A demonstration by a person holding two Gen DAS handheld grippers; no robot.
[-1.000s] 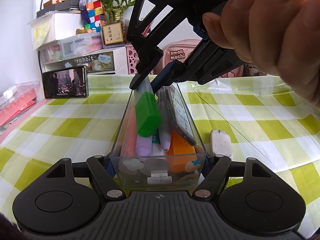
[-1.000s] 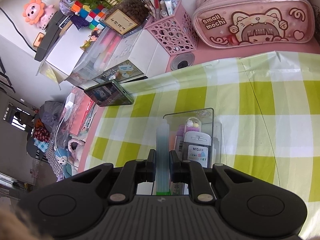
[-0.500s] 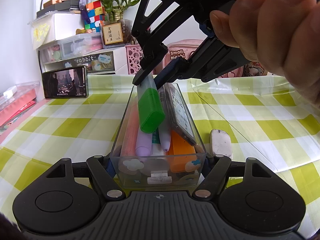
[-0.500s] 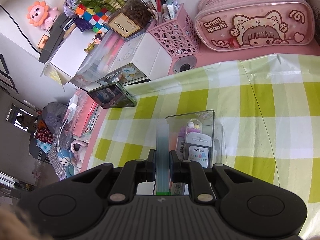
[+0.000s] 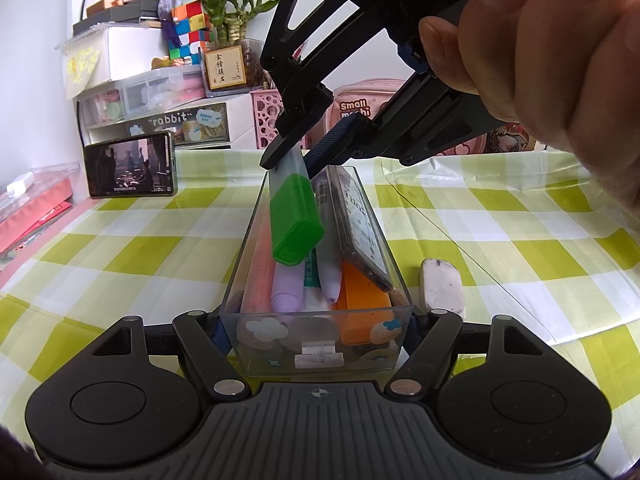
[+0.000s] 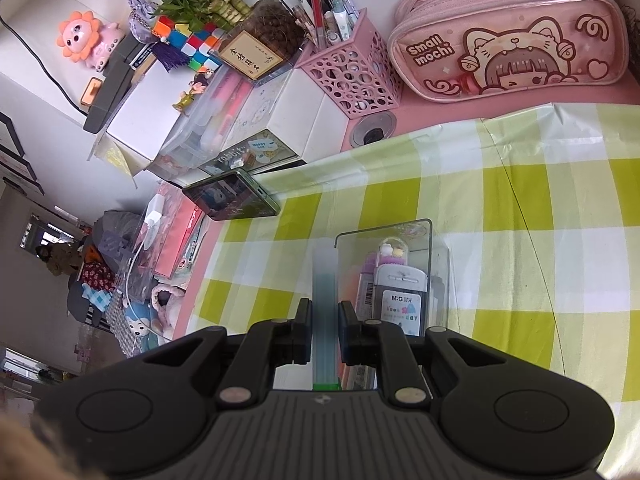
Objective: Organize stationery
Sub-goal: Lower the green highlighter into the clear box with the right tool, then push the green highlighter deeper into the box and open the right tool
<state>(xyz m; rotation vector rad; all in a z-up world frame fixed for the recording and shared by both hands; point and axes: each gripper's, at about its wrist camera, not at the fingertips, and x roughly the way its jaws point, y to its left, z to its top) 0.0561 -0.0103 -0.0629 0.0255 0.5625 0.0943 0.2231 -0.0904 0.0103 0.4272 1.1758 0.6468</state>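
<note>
A clear plastic box (image 5: 320, 346) with several pens, an orange item and a flat case stands on the green checked tablecloth (image 5: 120, 248). My left gripper (image 5: 316, 320) is shut on the box's near end, one finger on each side wall. My right gripper (image 5: 294, 158) comes down from the upper right, held by a person's hand (image 5: 552, 60). It is shut on a translucent stick with a green cap (image 5: 296, 220), tilted cap-down over the box's contents. In the right wrist view the stick (image 6: 325, 280) runs between my right gripper's (image 6: 325, 320) fingers beside the box (image 6: 384, 236).
A worn white eraser (image 5: 442, 284) lies on the cloth just right of the box. A propped phone (image 5: 130, 166) stands at back left before storage drawers (image 5: 160, 116). A pink pen holder (image 6: 352, 76) and pink pencil case (image 6: 508, 36) line the back.
Almost nothing: the stick's green cap sits a touch higher over the box than a second ago. Both grippers keep their grips.
</note>
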